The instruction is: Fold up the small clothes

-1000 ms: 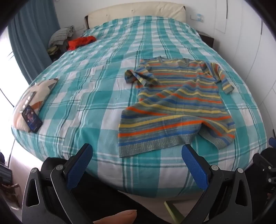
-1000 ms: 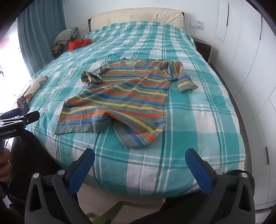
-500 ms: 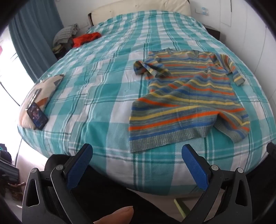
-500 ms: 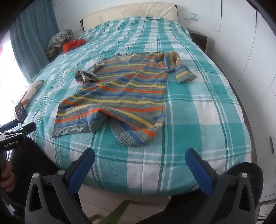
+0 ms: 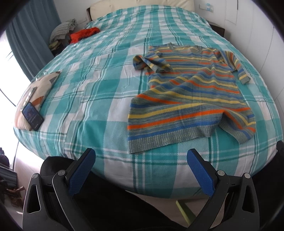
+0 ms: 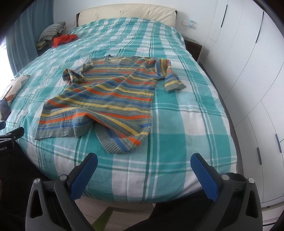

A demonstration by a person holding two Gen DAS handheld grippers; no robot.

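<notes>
A small striped sweater (image 5: 191,96) in orange, yellow, blue and grey lies spread on the teal checked bed (image 5: 99,99), neck away from me; it also shows in the right wrist view (image 6: 110,96). Its left sleeve (image 5: 150,64) is bunched and its hem corner on the right (image 6: 122,140) is folded over. My left gripper (image 5: 141,158) is open and empty, above the bed's near edge, short of the hem. My right gripper (image 6: 143,163) is open and empty, over the near edge just short of the folded hem corner.
A phone (image 5: 32,115) lies on a small cushion (image 5: 39,90) at the bed's left edge. Red and grey clothes (image 5: 83,34) are piled at the far left by the headboard (image 6: 127,14). White wardrobe doors (image 6: 248,71) stand on the right. The other gripper's body (image 6: 10,140) shows at the left.
Both grippers have moved forward and a little higher towards the bed, so the sweater sits closer and larger in view. Both stayed open. The sweater has not moved.
</notes>
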